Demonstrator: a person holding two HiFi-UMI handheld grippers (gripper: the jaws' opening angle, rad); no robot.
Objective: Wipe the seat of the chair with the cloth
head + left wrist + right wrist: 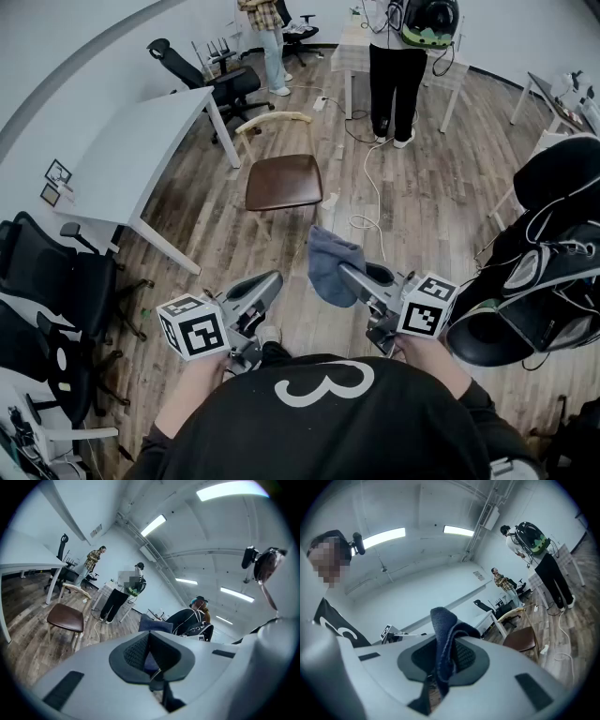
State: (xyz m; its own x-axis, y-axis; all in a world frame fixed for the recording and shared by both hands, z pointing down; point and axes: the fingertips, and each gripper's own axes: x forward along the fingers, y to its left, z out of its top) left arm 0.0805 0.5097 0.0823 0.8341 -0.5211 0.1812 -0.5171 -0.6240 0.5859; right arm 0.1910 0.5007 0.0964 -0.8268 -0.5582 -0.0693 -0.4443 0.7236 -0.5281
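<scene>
The chair [281,181] has a brown seat and a pale wooden backrest, and stands on the wood floor ahead of me, beside a white table. My right gripper [345,271] is shut on a blue-grey cloth [332,264], which bunches up above its jaws and hangs well short of the seat. In the right gripper view the cloth [443,634] fills the jaws, with the chair [520,639] far off to the right. My left gripper [274,278] is shut and holds nothing, a little left of the cloth. The left gripper view shows the chair [65,617] at its left.
A white table [141,150] stands left of the chair, with black office chairs [56,281] along the left wall. A white cable [370,187] trails on the floor by the chair. A person in black trousers [397,70] stands beyond it. Black bags [553,272] sit at the right.
</scene>
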